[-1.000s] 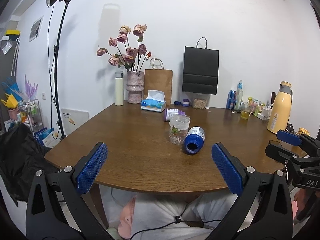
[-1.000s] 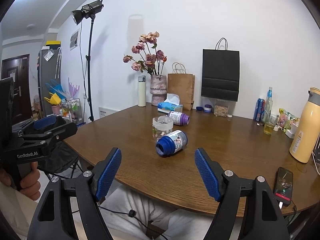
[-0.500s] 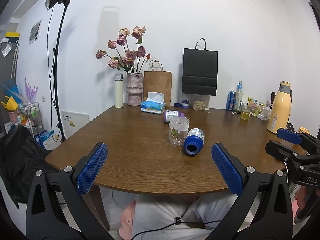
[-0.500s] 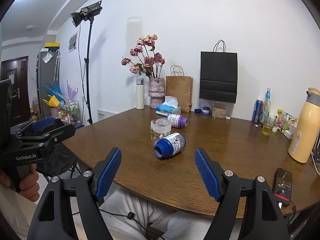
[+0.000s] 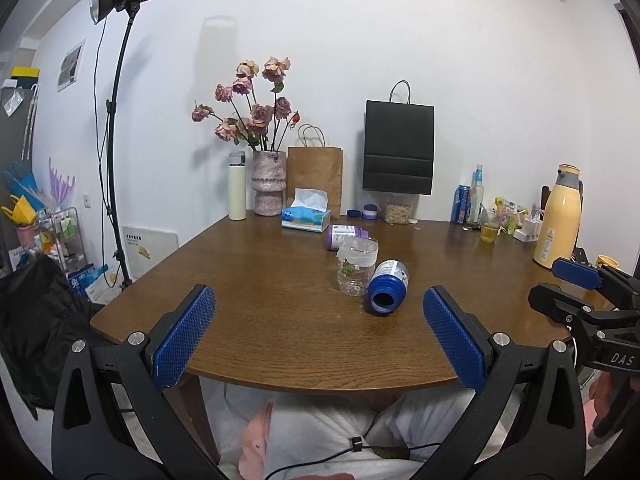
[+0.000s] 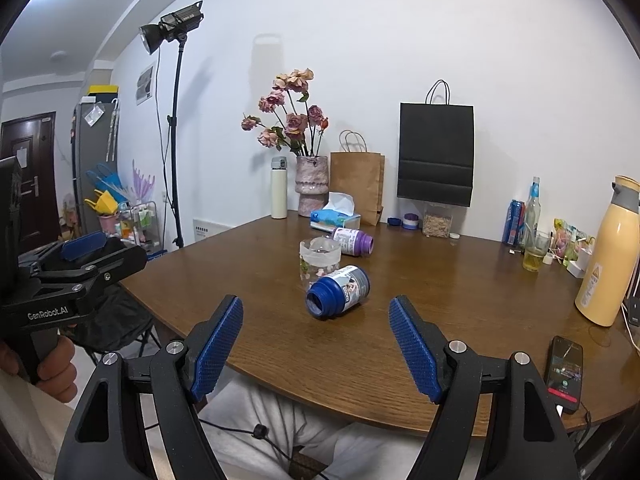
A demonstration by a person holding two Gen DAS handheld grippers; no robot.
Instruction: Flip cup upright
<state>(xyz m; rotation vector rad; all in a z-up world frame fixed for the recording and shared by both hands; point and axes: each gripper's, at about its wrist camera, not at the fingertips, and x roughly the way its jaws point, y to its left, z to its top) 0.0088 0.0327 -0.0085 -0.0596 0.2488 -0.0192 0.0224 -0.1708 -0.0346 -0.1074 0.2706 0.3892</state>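
Note:
A blue cup (image 5: 387, 292) lies on its side in the middle of the brown table (image 5: 256, 280), open mouth toward me; it also shows in the right wrist view (image 6: 338, 291). A clear cup (image 5: 356, 266) stands just behind it, also in the right wrist view (image 6: 319, 262). A purple cup (image 5: 345, 235) lies on its side farther back. My left gripper (image 5: 318, 334) is open and empty, held before the table's near edge. My right gripper (image 6: 316, 350) is open and empty, also short of the blue cup.
A vase of flowers (image 5: 269, 188), a white flask (image 5: 237, 186), a tissue box (image 5: 306, 218) and paper bags (image 5: 398, 148) stand along the back. A yellow thermos (image 6: 610, 256), a drink glass (image 6: 534, 256) and bottles stand at the right. A phone (image 6: 565, 372) lies near the front right edge.
Both grippers have shifted only slightly; the view has drifted a little. The cups have not moved.

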